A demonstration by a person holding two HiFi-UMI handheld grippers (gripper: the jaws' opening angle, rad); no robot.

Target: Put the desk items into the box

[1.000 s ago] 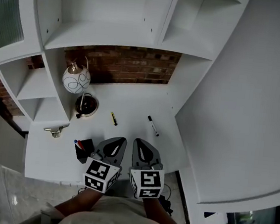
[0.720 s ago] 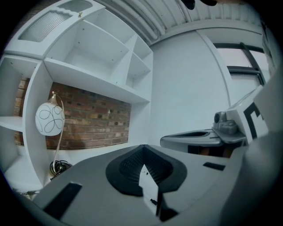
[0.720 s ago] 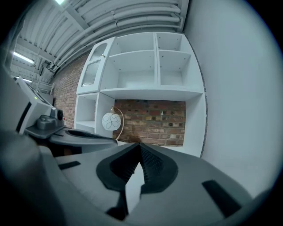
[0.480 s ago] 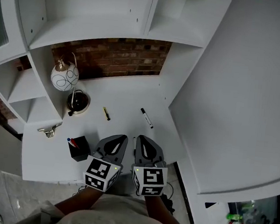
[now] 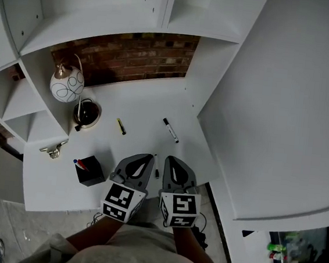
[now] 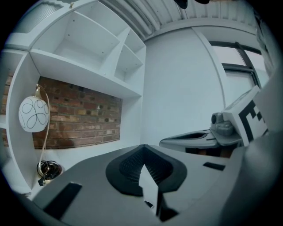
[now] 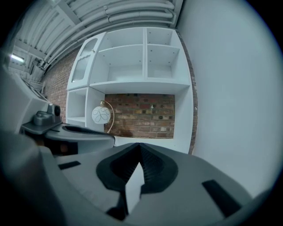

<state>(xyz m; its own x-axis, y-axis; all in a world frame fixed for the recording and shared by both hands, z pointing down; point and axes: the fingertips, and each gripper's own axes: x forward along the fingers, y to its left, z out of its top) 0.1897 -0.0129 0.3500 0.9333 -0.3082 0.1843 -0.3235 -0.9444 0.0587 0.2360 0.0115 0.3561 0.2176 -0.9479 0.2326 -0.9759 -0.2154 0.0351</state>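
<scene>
Under white shelving (image 5: 93, 27) backed by brick (image 5: 131, 54), a white counter (image 5: 149, 106) carries everything. Left of the black box (image 5: 90, 171) lies a metal clip (image 5: 52, 150); behind the box stands a globe lamp (image 5: 67, 84); right of the box lie a yellow marker (image 5: 120, 126) and, farther right, a black marker (image 5: 171, 130). Just right of the box, the left hand-held gripper (image 5: 145, 157) and right hand-held gripper (image 5: 170, 158) hover side by side, both closed and empty.

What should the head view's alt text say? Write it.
The left gripper and right gripper, both shut and empty, hover side by side over a white desk's near edge. On it are a black marker, a yellow highlighter, a black box and a lamp.
</scene>
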